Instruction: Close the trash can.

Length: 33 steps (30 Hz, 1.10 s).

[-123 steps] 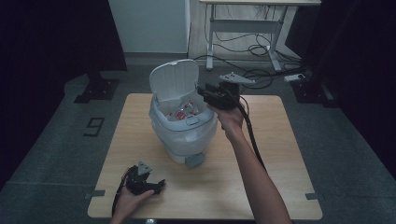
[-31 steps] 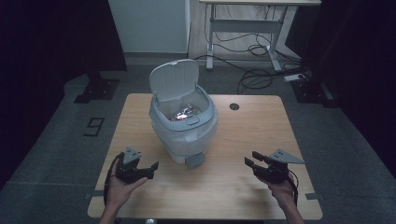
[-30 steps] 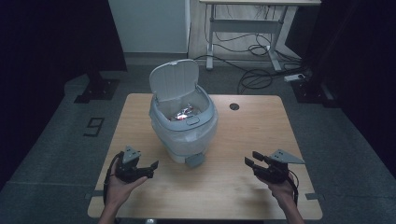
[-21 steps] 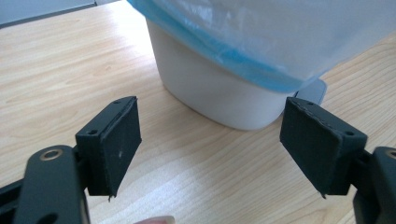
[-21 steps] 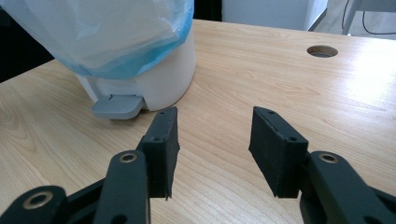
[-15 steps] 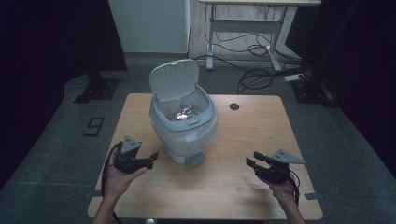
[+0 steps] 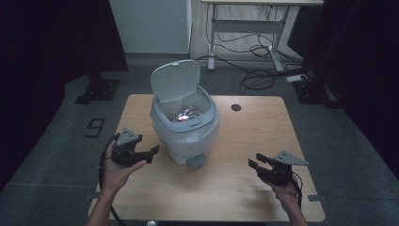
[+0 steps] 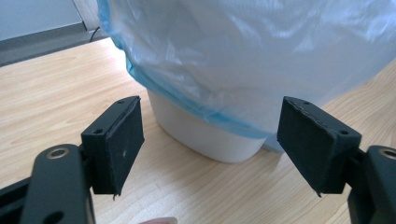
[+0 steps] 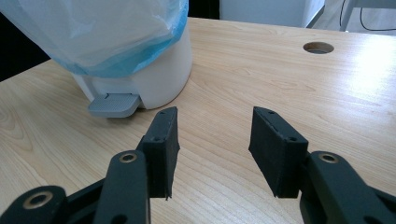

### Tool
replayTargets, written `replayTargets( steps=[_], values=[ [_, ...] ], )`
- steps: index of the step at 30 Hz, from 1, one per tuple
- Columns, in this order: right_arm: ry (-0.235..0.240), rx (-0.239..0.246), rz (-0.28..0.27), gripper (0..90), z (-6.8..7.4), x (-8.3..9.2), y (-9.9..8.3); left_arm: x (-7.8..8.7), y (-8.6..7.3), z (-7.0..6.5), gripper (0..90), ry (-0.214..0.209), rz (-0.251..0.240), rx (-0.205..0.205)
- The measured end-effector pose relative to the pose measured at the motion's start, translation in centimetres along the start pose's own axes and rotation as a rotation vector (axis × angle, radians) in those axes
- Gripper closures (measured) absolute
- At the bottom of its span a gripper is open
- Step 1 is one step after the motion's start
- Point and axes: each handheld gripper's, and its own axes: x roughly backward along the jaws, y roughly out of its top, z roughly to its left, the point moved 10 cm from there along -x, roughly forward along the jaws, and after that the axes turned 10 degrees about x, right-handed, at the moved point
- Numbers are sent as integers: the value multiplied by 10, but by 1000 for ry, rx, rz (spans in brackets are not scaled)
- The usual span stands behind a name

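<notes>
The small white plastic bin (image 7: 186, 123) with a see-through bag and raised lid stands mid-tabletop (image 7: 244, 183), nearer the far edge. The left gripper (image 7: 151, 154) points at it, jaws wide, holding nothing. The right gripper (image 7: 254, 164), near the right edge, gapes empty too.

You're in what looks like a lab or recording studio, not a home. Your wooden table (image 7: 244, 141) with its round cable hole (image 7: 236, 108) stands alone on grey carpet, ringed by black curtains (image 7: 51, 42) whose stands sit on flat base plates (image 7: 96, 87) on the floor. Behind you've got a height-adjustable desk frame (image 7: 244, 33) with loose cables (image 7: 256, 49) coiled beneath it and a power strip (image 7: 299, 78) lying on the carpet. Tape marks (image 7: 95, 127) on the floor beside the table, a plain white panel (image 7: 150, 26) at the back.
</notes>
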Motion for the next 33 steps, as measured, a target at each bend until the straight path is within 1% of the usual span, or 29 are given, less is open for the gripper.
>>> replayTargets(
  steps=[12,19,33],
  values=[
    [-3,-6,10,521,-2,-1,-3,2,15,-2,222,-9,-10,-7],
    [-3,-7,12,521,-2,-1,-3,4,30,-4,219,-9,-24,-23],
    [-3,-15,12,521,-4,-1,-5,2,60,-4,218,-13,-53,-32]
  ],
)
